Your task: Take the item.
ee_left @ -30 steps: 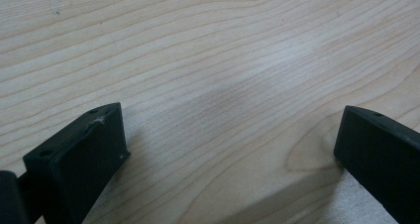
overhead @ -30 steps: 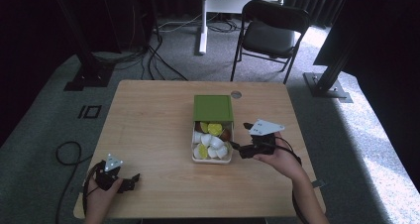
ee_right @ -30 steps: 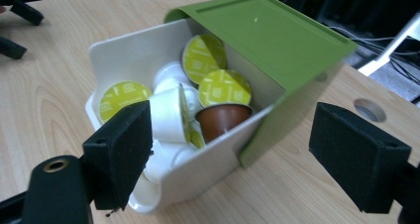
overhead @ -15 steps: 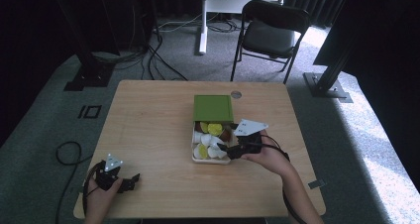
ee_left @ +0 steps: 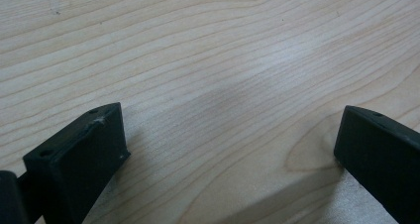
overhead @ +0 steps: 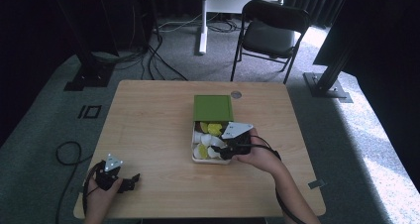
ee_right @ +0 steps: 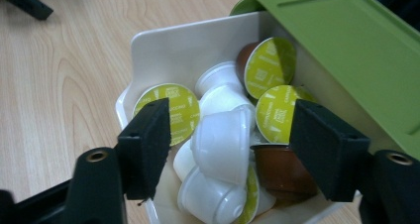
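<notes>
Both jaws of right gripper [ee_right: 228,144] now over box [ee_right: 163,50] — seemingly lower.

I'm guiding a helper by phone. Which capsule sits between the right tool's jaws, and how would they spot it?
Find the white box under the green lid. Among its capsules, the white capsule lies on its side between the right tool's open jaws. Its neighbours show yellow-green foil or brown cups.

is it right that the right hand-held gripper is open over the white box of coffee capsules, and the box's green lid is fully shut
Not quite. The right hand-held gripper is open over the white box of coffee capsules, but the green lid covers only part of the box, leaving the capsules exposed. The right gripper view shows this.
</notes>
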`<state>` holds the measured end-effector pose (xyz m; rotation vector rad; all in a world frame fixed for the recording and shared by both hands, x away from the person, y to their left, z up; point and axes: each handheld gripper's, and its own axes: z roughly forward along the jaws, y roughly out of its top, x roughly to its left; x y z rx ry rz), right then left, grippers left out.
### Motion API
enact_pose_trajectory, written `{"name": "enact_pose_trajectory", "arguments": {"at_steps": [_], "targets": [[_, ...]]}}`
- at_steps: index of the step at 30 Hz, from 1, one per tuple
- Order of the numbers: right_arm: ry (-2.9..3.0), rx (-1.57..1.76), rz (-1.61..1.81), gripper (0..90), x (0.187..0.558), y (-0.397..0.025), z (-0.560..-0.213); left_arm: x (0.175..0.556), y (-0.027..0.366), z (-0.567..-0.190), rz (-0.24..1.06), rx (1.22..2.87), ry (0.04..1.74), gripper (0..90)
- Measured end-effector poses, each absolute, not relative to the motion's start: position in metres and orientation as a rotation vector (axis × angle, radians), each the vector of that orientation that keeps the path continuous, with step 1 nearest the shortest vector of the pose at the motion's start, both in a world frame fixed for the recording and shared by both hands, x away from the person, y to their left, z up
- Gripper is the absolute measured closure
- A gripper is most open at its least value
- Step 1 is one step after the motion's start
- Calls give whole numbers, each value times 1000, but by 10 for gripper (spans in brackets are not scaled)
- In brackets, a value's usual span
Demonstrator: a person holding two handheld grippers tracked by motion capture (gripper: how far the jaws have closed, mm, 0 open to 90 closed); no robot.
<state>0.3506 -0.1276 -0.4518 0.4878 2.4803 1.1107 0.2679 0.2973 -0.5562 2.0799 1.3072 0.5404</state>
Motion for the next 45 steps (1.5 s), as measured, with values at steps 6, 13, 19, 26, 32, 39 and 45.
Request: {"name": "enact_pose_trajectory", "arguments": {"at_steps": [6,13,19,26,32,39,45], "targets": [[2504,477,1076,352,353,-120,-456,268,297,-556,540,2080,1307,7],[2548,458,1024,439,354,-112,-460,268,297,-556,540,2079,1307,7],[2574,435,880,501,357,-104,-464,268,297,-556,540,2080,1307,7],[2609,498,779,538,360,-97,-464,268,297,-556,540,2079,1308,7],[2614,511,694,545,361,-91,-468,268,297,-556,540,2080,1307,7],[2599,567,661,559,362,-89,-470,268,297,-556,541,2079,1308,7],[2605,609,742,563,361,-93,-469,268,297,-556,540,2080,1307,7]]}}
